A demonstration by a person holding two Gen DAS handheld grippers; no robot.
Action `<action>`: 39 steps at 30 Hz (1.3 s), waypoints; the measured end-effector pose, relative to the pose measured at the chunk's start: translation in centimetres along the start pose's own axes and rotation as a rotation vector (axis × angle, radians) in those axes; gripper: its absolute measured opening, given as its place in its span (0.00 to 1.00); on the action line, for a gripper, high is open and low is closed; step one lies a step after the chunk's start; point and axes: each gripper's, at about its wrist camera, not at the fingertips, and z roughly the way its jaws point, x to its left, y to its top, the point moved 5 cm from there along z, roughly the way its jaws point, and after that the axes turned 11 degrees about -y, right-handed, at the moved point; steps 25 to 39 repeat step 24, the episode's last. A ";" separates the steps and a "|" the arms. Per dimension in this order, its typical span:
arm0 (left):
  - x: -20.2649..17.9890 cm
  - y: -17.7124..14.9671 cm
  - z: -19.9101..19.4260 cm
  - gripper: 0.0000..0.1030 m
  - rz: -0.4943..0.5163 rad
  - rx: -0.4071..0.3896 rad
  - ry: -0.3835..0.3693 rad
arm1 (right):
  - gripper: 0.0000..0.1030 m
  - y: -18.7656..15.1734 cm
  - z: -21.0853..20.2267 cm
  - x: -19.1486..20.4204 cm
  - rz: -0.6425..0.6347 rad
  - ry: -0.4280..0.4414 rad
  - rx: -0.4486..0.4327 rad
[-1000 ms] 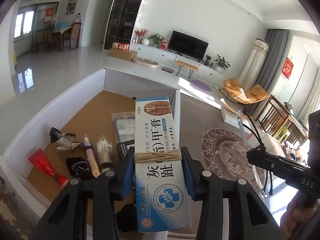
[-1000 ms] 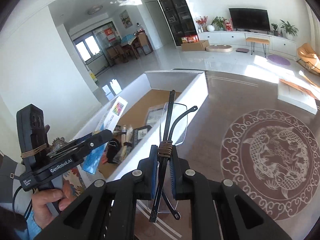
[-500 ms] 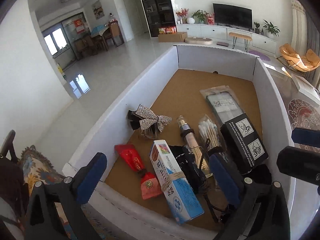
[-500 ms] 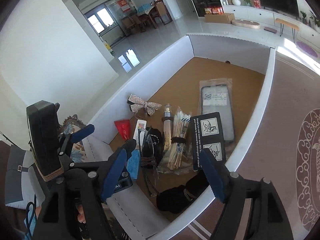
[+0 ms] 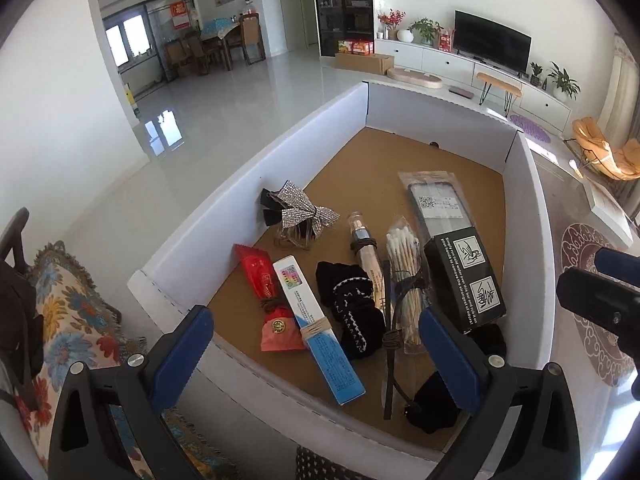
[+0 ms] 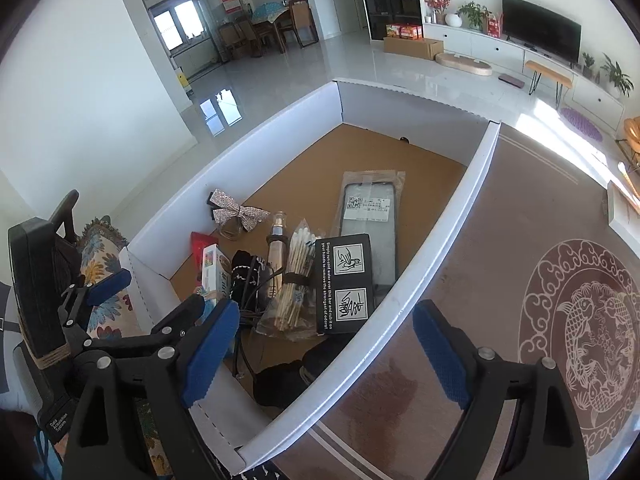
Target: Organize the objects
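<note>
A white box with a cardboard floor (image 5: 360, 160) holds the sorted items. The blue-and-white cream carton (image 5: 320, 332) lies flat near its front wall, beside a red pouch (image 5: 272, 300) and a black cloth (image 5: 352, 308). Black glasses (image 5: 390, 336) lie across the cloth and a cotton-swab bundle (image 5: 406, 276). My left gripper (image 5: 316, 344) hovers open above the carton, holding nothing. My right gripper (image 6: 326, 336) hangs over the box's right wall (image 6: 400, 292); its jaws are opening and nothing sits between the pads.
Also in the box are a black carton (image 5: 464, 280), a bagged phone case (image 5: 440, 204), a glittery bow (image 5: 296, 212) and a small bottle (image 5: 366, 248). A floral cloth (image 5: 72, 320) lies left of the box, a patterned rug (image 6: 580, 320) to the right.
The left gripper let go of the cream carton and the right one let go of the glasses; both now lie in the box. Both grippers opened wide and tipped down over the box.
</note>
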 end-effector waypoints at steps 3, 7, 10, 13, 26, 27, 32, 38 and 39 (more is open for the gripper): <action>0.2 0.2 -0.5 1.00 0.000 -0.006 -0.015 | 0.90 0.4 0.4 0.7 -0.022 -0.024 0.011; 0.4 0.4 -1.3 1.00 -0.005 -0.024 -0.017 | 0.90 0.8 1.5 1.6 -0.042 -0.044 0.042; 0.6 0.6 -1.6 1.00 -0.010 -0.032 -0.018 | 0.90 1.1 1.9 2.2 -0.051 -0.055 0.049; 0.9 0.7 -1.7 1.00 -0.012 -0.041 -0.004 | 0.90 1.2 1.8 2.6 -0.053 -0.053 0.040; 2.2 0.3 -1.4 1.00 -0.051 -0.076 0.039 | 0.90 1.8 0.5 2.4 -0.019 -0.042 -0.013; 2.2 0.3 -1.4 1.00 -0.051 -0.076 0.039 | 0.90 1.8 0.5 2.4 -0.019 -0.042 -0.013; 2.2 0.3 -1.4 1.00 -0.051 -0.076 0.039 | 0.90 1.8 0.5 2.4 -0.019 -0.042 -0.013; 2.2 0.3 -1.4 1.00 -0.051 -0.076 0.039 | 0.90 1.8 0.5 2.4 -0.019 -0.042 -0.013; 2.2 0.3 -1.4 1.00 -0.051 -0.076 0.039 | 0.90 1.8 0.5 2.4 -0.019 -0.042 -0.013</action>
